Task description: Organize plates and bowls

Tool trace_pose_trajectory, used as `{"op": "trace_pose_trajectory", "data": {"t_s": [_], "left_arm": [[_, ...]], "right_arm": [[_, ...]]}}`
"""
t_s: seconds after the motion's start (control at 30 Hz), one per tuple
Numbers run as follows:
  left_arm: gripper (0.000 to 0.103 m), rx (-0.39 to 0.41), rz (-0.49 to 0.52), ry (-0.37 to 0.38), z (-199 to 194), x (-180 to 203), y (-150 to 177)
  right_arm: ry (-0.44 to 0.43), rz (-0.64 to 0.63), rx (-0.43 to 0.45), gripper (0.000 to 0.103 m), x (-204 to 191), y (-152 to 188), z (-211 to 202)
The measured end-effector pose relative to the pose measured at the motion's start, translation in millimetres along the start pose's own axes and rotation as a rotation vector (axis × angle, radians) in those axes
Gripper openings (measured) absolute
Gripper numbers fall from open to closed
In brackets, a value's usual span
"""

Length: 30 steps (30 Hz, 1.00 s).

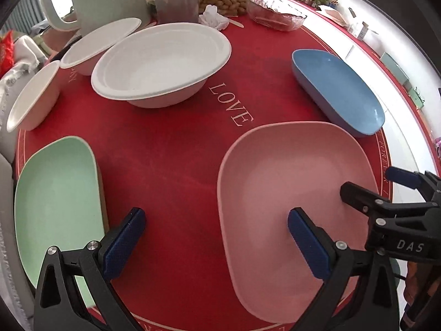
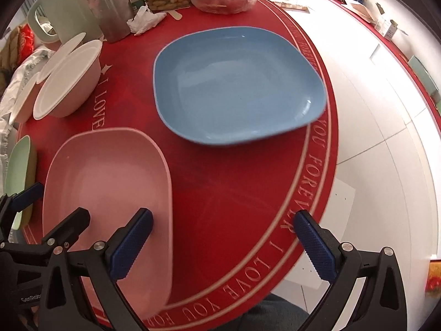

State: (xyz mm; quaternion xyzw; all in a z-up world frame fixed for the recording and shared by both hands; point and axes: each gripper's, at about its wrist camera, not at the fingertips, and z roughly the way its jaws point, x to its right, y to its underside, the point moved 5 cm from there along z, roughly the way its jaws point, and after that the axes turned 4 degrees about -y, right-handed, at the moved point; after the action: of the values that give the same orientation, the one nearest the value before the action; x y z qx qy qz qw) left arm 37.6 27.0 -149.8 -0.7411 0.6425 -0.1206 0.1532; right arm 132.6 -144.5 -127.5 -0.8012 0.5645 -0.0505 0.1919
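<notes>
Left wrist view is showing the left tongs [image 1: 216, 238] spread wide, empty, one pad hovering over the pink plate [image 1: 297, 193]; right tongs [image 2: 223, 244] gaping too, blue plate [image 2: 237, 85] sitting ahead, so a sloppy rim grab is risking shoving either off the red table [image 1: 176, 149].

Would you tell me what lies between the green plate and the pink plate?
Only bare red tablecloth separates the green plate from the pink plate, shown in the left wrist view.

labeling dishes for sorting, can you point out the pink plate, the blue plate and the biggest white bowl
pink plate [image 1: 297, 182], left wrist view, on its flat inner base
blue plate [image 2: 237, 88], right wrist view, on its inner base
biggest white bowl [image 1: 162, 60], left wrist view, on its inside wall
</notes>
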Motion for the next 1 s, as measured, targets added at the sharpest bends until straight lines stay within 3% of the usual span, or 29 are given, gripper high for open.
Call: {"op": "trace_pose_trajectory", "data": {"t_s": [0.2, 0.23, 0.33, 0.47, 0.53, 0.6, 0.7, 0.77, 0.87, 1.0], "left_arm": [[0.102, 0.012, 0.045, 0.005, 2.3, 3.9, -4.3], [0.102, 0.014, 0.052, 0.006, 2.1, 5.8, -4.2], [0.101, 0.031, 0.073, 0.011, 1.8, 10.4, -4.5], [0.094, 0.037, 0.084, 0.019, 0.0, 14.8, -6.5], [0.090, 0.044, 0.092, 0.025, -2.1, 18.0, -6.0], [0.080, 0.055, 0.105, 0.034, -4.3, 22.5, -6.0], [0.059, 0.075, 0.134, 0.058, -9.5, 32.6, -4.9], [0.059, 0.076, 0.134, 0.055, -9.8, 33.8, -3.3], [0.050, 0.088, 0.131, 0.045, -11.5, 31.1, -0.9], [0.048, 0.104, 0.122, 0.039, -13.5, 25.5, 3.9]], "right_arm": [[0.007, 0.008, 0.035, 0.103, -0.8, 5.4, -2.3], [0.006, 0.014, 0.045, 0.099, -4.0, 11.3, -8.5], [-0.015, -0.036, 0.090, 0.075, -15.4, 17.0, -16.3], [-0.030, -0.036, 0.097, 0.063, -16.2, 18.1, -21.8], [-0.072, -0.045, 0.105, 0.037, -19.9, 24.9, -26.6], [-0.114, -0.046, 0.106, 0.025, -26.2, 27.4, -28.3], [-0.118, -0.031, 0.131, 0.022, -32.1, 28.3, -25.8], [-0.128, 0.015, 0.139, 0.021, -31.8, 29.1, -25.6], [-0.130, 0.047, 0.139, 0.021, -31.9, 32.0, -26.7], [-0.135, 0.076, 0.141, 0.021, -34.4, 37.5, -29.2]]}}
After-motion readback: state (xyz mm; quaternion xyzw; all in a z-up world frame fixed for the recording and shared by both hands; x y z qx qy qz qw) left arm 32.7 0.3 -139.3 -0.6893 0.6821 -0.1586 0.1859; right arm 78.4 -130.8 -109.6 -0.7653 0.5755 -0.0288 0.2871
